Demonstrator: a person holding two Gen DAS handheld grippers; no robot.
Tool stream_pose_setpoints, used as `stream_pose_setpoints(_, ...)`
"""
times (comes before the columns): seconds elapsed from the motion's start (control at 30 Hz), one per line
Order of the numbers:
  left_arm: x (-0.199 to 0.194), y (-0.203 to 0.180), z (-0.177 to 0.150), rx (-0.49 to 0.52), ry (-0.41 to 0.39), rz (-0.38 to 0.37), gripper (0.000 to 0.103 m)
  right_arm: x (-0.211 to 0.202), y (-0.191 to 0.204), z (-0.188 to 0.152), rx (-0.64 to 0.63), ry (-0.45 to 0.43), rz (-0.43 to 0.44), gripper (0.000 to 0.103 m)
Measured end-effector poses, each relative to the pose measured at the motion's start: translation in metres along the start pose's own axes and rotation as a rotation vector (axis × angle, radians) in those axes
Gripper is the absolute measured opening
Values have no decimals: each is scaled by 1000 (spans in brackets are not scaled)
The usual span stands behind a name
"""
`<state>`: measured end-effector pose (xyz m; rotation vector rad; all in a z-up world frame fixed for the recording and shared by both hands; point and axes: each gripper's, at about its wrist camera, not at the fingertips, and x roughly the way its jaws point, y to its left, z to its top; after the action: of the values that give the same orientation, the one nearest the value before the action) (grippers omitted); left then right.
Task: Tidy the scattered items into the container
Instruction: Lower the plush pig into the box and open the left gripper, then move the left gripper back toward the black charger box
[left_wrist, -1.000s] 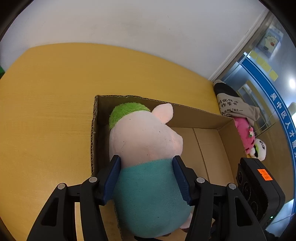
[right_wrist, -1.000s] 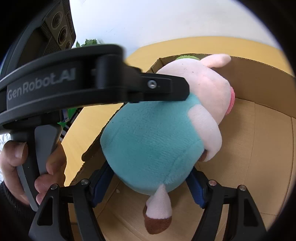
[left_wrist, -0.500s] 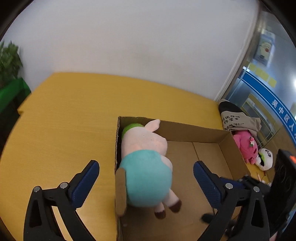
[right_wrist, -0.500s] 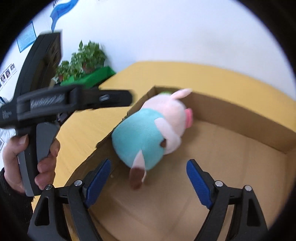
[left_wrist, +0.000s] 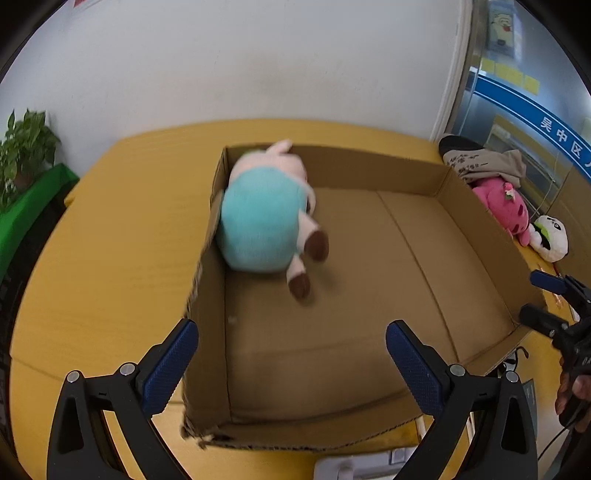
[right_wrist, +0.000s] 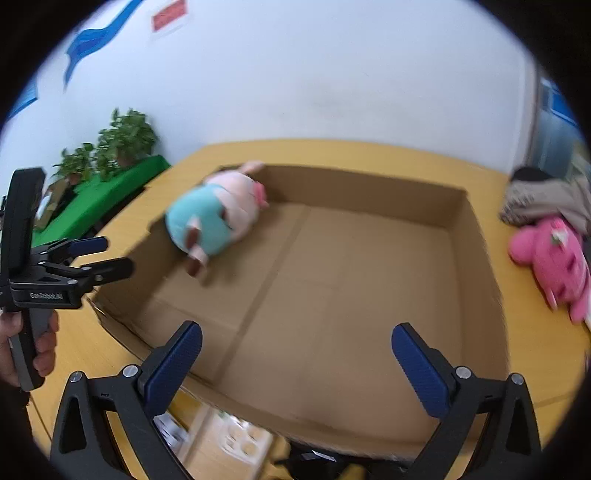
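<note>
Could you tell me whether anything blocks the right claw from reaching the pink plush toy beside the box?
Nothing visible does: the right claw is open above the cardboard box, and the pink plush toy lies uncovered on the table just outside the box's wall.

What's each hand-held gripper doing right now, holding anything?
Left hand-held gripper: open, holding nothing.
Right hand-held gripper: open, holding nothing.

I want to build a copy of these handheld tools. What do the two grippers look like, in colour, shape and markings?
Both look alike. The left gripper and right gripper have black triangular cut-out frames with silver screws. Their fingers end in flat blue pads with a fine dotted texture. Seen from the right wrist view, the left gripper has a grey trigger handle and white "GenRobot.AI" lettering on its black body, held by a bare hand.
</note>
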<state>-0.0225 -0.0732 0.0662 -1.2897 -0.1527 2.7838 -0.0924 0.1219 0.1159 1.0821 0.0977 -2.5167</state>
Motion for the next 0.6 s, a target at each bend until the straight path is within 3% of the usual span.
stream_pose_setpoints(0.1, 7, 6, -12, -54, 37, -24, 103, 5, -34, -18, 43, 38, -68, 102)
stream_pose_setpoints(0.23, 10, 5, -26, -45, 44, 32, 103, 15, -70, -27, 66, 76, -135, 102)
stream_pose_setpoints(0.37, 3, -2, -32, -26, 56, 68, 103, 18, -82, -31, 85, 56, -125, 102)
stream_pose_setpoints(0.47, -22, -11, -35, -16, -12, 117, 103, 1, -67, -30, 30, 5, -115, 102)
stream_pose_setpoints(0.6, -66, -27, -39, -28, -138, 110, 103, -42, -41, -37, -32, -85, -53, 102)
